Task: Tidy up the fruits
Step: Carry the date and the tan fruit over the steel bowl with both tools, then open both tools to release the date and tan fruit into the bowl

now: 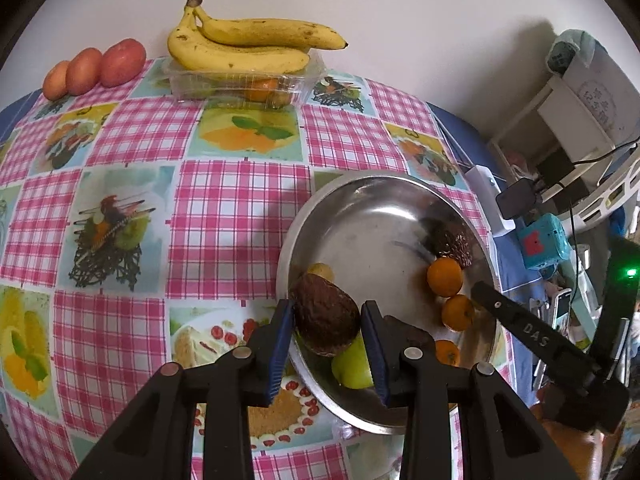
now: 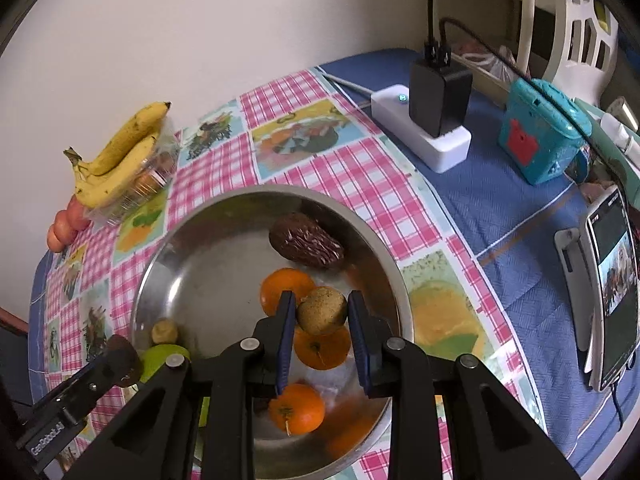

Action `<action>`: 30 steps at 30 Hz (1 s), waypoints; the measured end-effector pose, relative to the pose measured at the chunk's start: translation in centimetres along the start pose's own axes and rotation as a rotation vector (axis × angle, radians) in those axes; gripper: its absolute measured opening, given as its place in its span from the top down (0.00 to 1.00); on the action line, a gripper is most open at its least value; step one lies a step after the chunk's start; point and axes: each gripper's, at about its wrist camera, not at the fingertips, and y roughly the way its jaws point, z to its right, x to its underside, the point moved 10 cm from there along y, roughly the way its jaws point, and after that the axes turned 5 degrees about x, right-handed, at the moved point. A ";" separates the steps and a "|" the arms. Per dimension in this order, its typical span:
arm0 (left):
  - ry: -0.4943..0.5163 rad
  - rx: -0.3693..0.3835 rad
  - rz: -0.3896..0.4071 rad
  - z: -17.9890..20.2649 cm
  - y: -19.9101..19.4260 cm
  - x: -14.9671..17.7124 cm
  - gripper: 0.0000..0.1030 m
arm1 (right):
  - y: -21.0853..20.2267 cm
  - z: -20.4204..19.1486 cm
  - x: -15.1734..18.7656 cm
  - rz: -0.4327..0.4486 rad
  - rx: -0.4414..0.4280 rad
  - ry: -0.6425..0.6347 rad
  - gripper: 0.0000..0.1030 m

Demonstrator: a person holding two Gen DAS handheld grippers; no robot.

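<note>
A round steel bowl [image 1: 360, 200] [image 2: 192, 248] stands on the checked tablecloth. My left gripper [image 1: 328, 320] is shut on a dark brown avocado [image 1: 324, 314], held over the bowl's left rim. A small brownish-yellow fruit [image 2: 322, 310] sits between the pads of my right gripper [image 2: 322, 312], which is shut on it above the bowl. In the bowl lie three oranges [image 2: 286, 288] [image 1: 444, 276], a green apple [image 1: 354, 364] [image 2: 158, 358], a dark scaly fruit [image 2: 306, 246] [image 1: 450, 238] and a small yellowish fruit [image 2: 164, 330] [image 1: 320, 270].
At the back by the wall, two bananas [image 1: 240, 46] [image 2: 120, 160] rest on a clear plastic tray [image 1: 244, 80] with an orange inside. Three tomatoes [image 1: 96, 68] line up to its left. A white power strip [image 2: 420, 132], a teal toy [image 2: 540, 132] and a phone on a stand [image 2: 608, 292] crowd the right side.
</note>
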 end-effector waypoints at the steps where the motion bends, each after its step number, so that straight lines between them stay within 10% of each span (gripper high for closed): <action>1: -0.007 0.010 0.000 0.1 0.1 0.0 0.64 | 0.2 0.1 0.2 -0.008 0.005 0.002 0.73; 9: -0.003 0.085 -0.004 1.7 0.8 0.1 0.64 | 0.3 0.4 0.3 -0.011 0.011 0.027 0.73; 23: -0.025 -0.042 0.046 -1.8 -1.4 -0.5 0.62 | -0.5 0.3 0.2 0.000 0.022 0.026 0.67; 27: -0.067 -0.147 0.058 -5.2 -1.9 -0.4 0.29 | -1.0 -0.5 0.4 0.007 0.015 0.011 0.57; 30: -0.080 -0.229 0.057 -7.7 -2.3 0.0 0.22 | -1.4 -1.9 0.9 0.014 0.019 -0.035 0.42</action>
